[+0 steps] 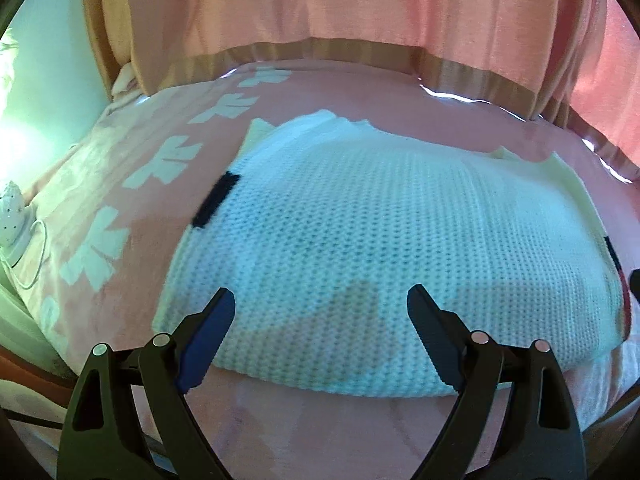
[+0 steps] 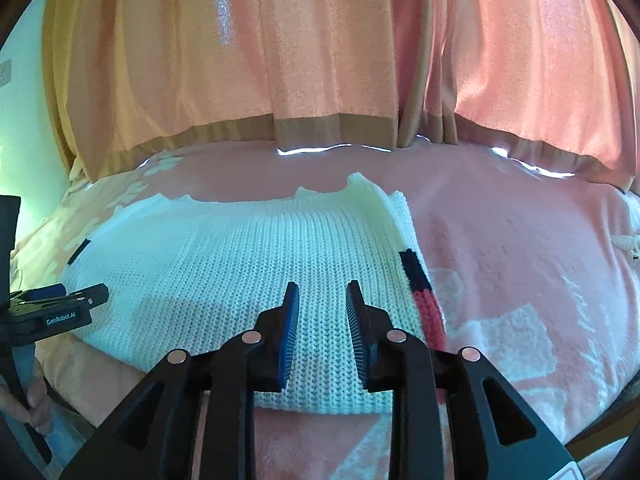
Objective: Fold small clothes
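Note:
A white knitted sweater (image 1: 360,232) lies folded flat on a pink blanket (image 1: 100,184). It has a dark stripe on its left edge (image 1: 216,200) and a dark and red stripe on its right edge (image 2: 424,296). My left gripper (image 1: 320,300) is open and empty, hovering over the sweater's near edge. My right gripper (image 2: 322,288) is open with a narrower gap, empty, over the sweater's (image 2: 248,264) near right part. The left gripper also shows at the left of the right wrist view (image 2: 80,300).
Pink and tan curtains (image 2: 320,48) hang behind the bed. A white lamp-like object with a cord (image 1: 12,216) sits at the far left edge. A white cord end (image 2: 626,244) lies at the right. The blanket has pale patterns (image 2: 520,340).

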The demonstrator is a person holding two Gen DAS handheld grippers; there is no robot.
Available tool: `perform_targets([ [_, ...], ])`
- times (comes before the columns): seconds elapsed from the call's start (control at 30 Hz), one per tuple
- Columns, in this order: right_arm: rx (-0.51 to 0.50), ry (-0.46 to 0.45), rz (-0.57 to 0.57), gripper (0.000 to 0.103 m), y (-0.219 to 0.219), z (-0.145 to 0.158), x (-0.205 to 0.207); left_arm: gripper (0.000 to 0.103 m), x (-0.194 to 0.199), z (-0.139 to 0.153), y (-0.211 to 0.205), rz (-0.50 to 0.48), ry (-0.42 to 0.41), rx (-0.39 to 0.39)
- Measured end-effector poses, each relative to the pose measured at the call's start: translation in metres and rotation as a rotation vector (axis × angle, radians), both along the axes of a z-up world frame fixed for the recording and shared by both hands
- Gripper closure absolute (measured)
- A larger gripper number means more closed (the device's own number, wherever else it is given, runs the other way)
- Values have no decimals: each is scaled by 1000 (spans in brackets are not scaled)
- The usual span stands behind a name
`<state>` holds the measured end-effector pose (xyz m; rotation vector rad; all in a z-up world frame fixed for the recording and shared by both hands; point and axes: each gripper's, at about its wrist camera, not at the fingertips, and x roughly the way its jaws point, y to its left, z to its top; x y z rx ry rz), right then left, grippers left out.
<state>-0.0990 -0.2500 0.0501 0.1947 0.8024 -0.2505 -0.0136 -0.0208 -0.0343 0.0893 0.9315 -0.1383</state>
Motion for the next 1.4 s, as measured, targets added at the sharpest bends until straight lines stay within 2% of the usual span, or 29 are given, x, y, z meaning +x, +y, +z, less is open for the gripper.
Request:
perform_targets([
  [0.17, 17, 42, -13, 78, -3, -12, 10, 17, 7, -6, -6, 1, 46, -30],
  [0.27, 41, 61, -29, 78, -7, -20, 13, 17, 13, -7, -1, 23, 75, -78],
  [0.37, 29, 57, -36, 78, -10, -21, 11, 17, 15, 6, 33, 141, 20, -169],
  [0.43, 18, 59, -34, 77, -11, -21, 10, 15, 19, 7, 62, 234, 23, -234],
  [0.5, 21, 61, -26, 75, -10, -23, 10, 15, 21, -3, 92, 319, 80, -321],
  [0.57, 35, 57, -8, 75, -7, -23, 11, 15, 18, -15, 113, 385, 130, -372],
  [0.7, 57, 46, 86, 75, 17, -23, 23, 13, 21, -35, 128, 430, 200, -442],
  [0.73, 69, 46, 113, 75, 25, -24, 27, 13, 21, -31, 124, 424, 173, -436],
  [0.8, 92, 42, 170, 75, 43, -24, 38, 14, 28, -32, 119, 390, 181, -471],
  [0.87, 89, 29, 229, 75, 62, -22, 47, 22, 29, -36, 113, 390, 203, -486],
  [0.9, 74, 26, 263, 76, 74, -22, 52, 32, 29, -35, 111, 400, 194, -479],
  [0.93, 69, 27, 289, 80, 83, -23, 56, 51, 29, -34, 110, 386, 187, -499],
  [0.97, 65, 45, 312, 82, 93, -28, 62, 59, 30, -34, 109, 376, 197, -518],
  [1.0, 62, 68, 320, 86, 98, -33, 66, 74, 31, -34, 109, 366, 208, -551],
  [1.03, 57, 109, 325, 93, 103, -43, 70, 80, 31, -32, 108, 359, 201, -566],
  [1.07, 50, 171, 332, 94, 108, -57, 77, 82, 29, -25, 105, 340, 169, -566],
  [1.1, 39, 194, 341, 96, 110, -68, 79, 84, 27, -16, 100, 312, 136, -556],
  [1.27, -11, 185, 362, 96, 116, -64, 75, 87, 15, 51, 62, 119, -44, -530],
  [1.33, 23, 179, 362, 96, 112, -61, 72, 87, 11, 71, 44, 48, -79, -532],
  [1.4, 99, 164, 343, 98, 99, -56, 65, 87, 8, 88, 17, -35, -97, -526],
])
